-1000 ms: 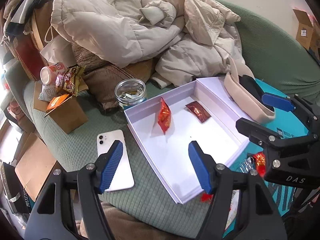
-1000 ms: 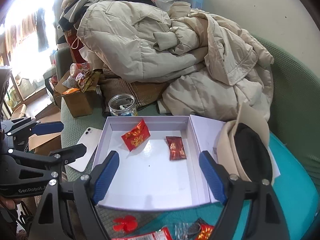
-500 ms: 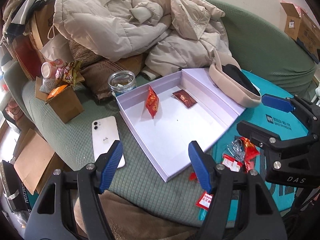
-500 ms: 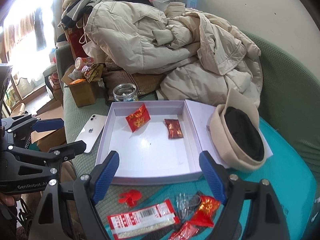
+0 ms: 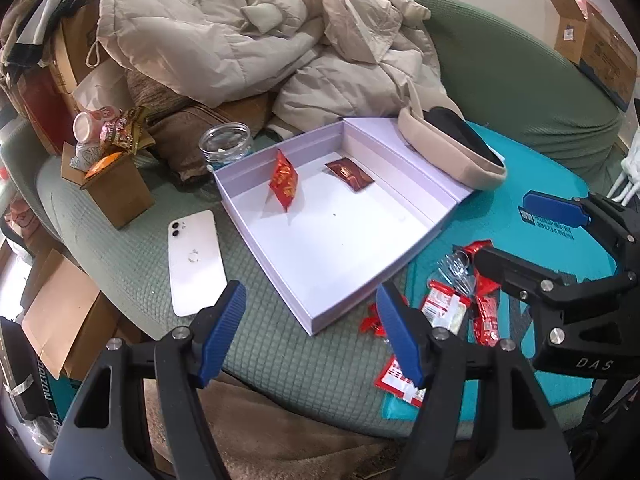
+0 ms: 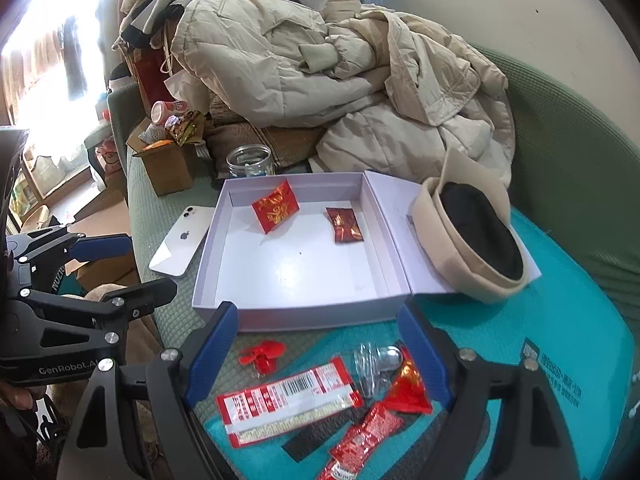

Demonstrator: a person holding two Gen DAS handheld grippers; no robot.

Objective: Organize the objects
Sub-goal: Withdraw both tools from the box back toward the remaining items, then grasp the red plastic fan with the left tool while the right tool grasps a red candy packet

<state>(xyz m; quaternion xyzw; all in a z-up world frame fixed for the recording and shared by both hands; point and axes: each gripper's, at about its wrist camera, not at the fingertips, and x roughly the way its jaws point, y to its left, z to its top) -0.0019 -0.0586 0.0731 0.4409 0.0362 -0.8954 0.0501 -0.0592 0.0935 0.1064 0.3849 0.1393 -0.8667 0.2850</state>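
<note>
The white box (image 6: pixel 296 268) lies open on the green sofa, holding a red packet (image 6: pixel 276 206) and a dark red packet (image 6: pixel 344 225). Loose snack packets (image 6: pixel 288 402) lie on the teal mat just before it. The left gripper (image 5: pixel 310 330) and the right gripper (image 6: pixel 316 354) both hover wide apart, empty.
</note>
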